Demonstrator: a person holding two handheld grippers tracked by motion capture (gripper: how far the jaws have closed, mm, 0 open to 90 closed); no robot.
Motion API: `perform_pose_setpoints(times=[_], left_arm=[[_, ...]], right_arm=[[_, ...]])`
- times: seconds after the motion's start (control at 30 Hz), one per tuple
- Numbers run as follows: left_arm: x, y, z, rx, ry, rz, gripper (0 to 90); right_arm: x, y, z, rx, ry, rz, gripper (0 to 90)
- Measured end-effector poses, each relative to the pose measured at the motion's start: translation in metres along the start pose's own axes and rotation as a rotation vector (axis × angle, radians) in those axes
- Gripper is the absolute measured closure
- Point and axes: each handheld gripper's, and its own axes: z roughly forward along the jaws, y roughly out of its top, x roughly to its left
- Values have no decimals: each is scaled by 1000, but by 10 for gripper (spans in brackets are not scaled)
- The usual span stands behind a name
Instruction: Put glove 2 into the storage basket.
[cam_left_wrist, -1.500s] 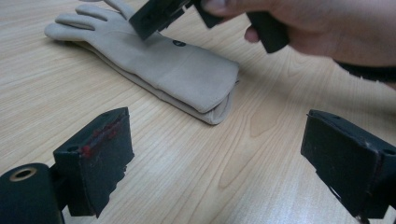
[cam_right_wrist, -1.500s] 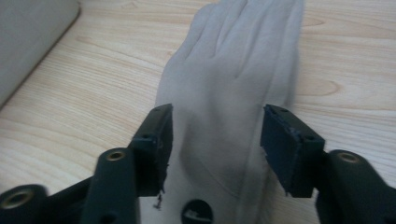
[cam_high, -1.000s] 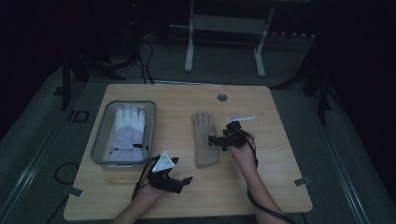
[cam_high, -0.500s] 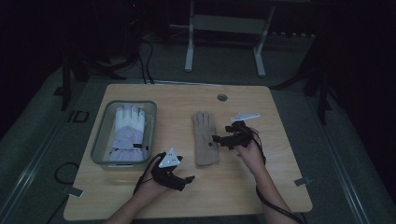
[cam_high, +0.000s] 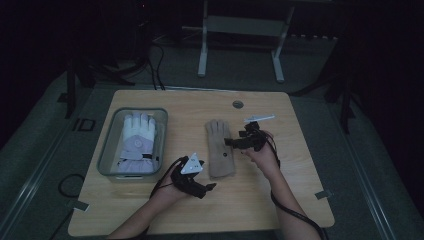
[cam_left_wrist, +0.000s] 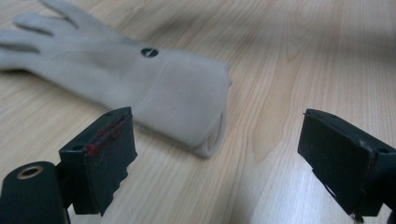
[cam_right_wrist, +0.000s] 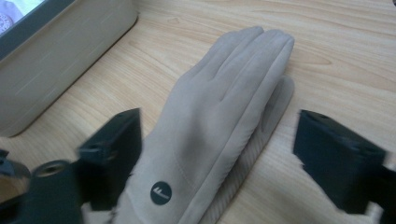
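in the high view a beige glove (cam_high: 219, 149) lies flat near the middle of the wooden table (cam_high: 300, 190), its long axis running away from the person, fingers toward the far edge and cuff toward the near edge. to its left, a little apart, stands a grey bin (cam_high: 106, 150) with a white and lilac glove (cam_high: 137, 140) inside; a small round grommet (cam_high: 238, 104) sits in the tabletop beyond the fingers. the left gripper (cam_high: 206, 188) rests near the cuff's near-left corner and the right gripper (cam_high: 231, 142) is at the glove's right edge about mid-length; the dim light makes it hard to judge from here whether either touches the fabric. in the left gripper view the jaws stand wide apart and hold nothing, the beige glove (cam_left_wrist: 140, 79) lying just beyond them with its cuff end nearest and its fingers running off to the upper left, cut by the frame; a small dark round logo (cam_left_wrist: 149, 52) shows on its back. in the right gripper view the jaws are also spread with nothing between the pads, straddling the beige glove (cam_right_wrist: 219, 112), whose fingers point up and right; the left jaw is blurred, and the grey bin's wall (cam_right_wrist: 60, 51) fills the upper left corner.
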Motion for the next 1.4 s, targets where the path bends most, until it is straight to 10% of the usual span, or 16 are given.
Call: perform_pose_setpoints(times=[0.33,0.87,1.23,1.4], left_arm=[[-3,16,22,27,-30,66,111],[4,17,55,183,9,92,208],[8,16,59,225,41,90,349],[10,19,59,245,65,87,501]], right_arm=[[-18,20,19,46,-15,98,370],[-23,29,73,138,-52,171,286],[-5,28,84,195,-179,42,338],[-3,29,84,204,-140,34,504]])
